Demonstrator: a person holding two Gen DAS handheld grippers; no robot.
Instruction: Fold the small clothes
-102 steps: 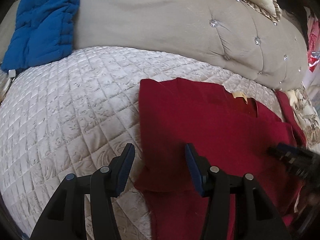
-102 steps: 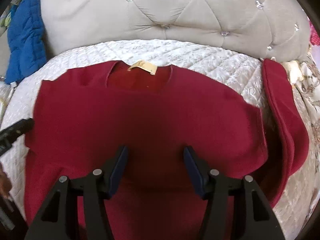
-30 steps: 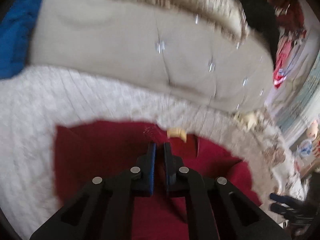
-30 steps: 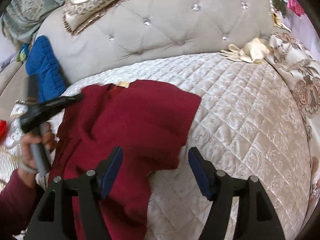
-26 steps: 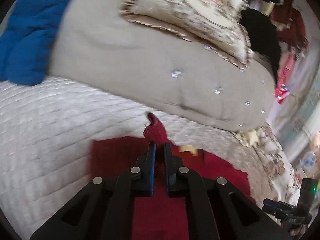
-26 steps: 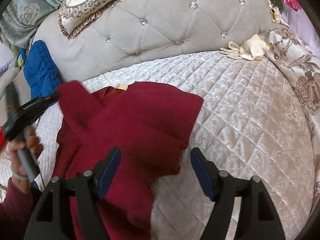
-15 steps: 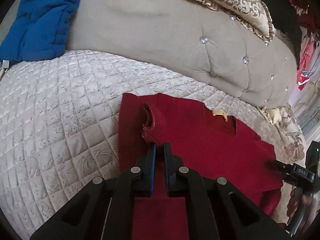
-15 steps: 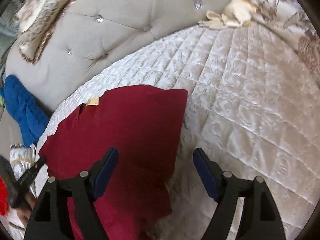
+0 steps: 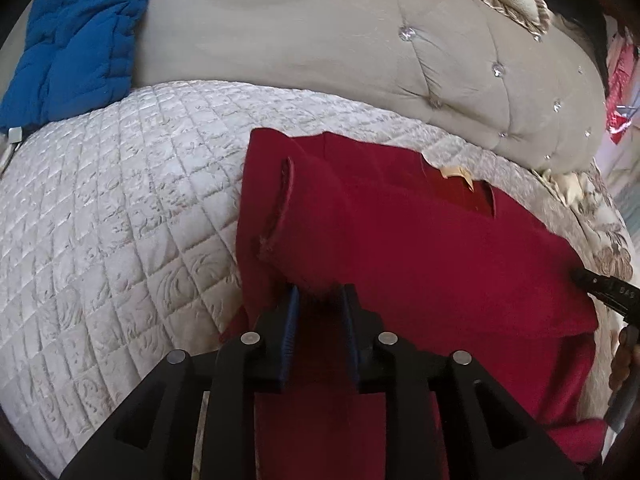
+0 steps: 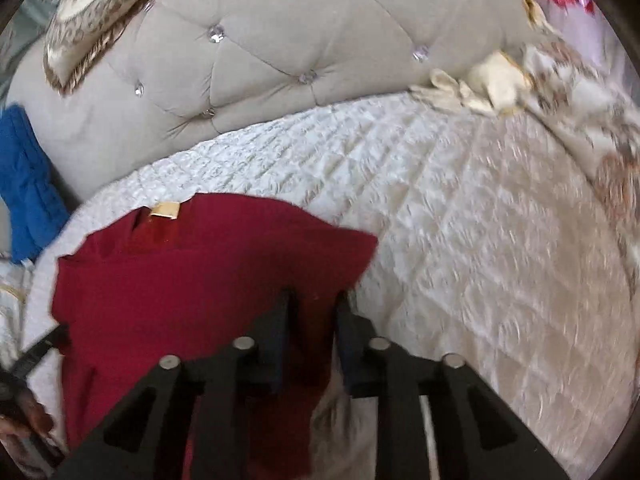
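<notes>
Cream quilted bedspread covers the bed, with a grey tufted headboard behind it and a blue padded cloth leaning at its left end. On the quilt, close to the headboard, lies the red sweater, collar towards the headboard, with a tan label showing at the neck. Both sides are folded inward, so the body reads as a narrow block. One sleeve lies rolled across the left part, its cuff open towards the quilt.

The left gripper has its jaws close together, pinching the near end of that rolled sleeve. The right gripper sits at the sweater's right edge, its jaws closing with the red cloth between them. This view is blurred, and the pads do not seem to press yet.

Left of the sweater the quilt is bare up to the blue cloth. To the right it runs wide and bare to a crumpled cream cloth and a floral cover at the bed's far side.
</notes>
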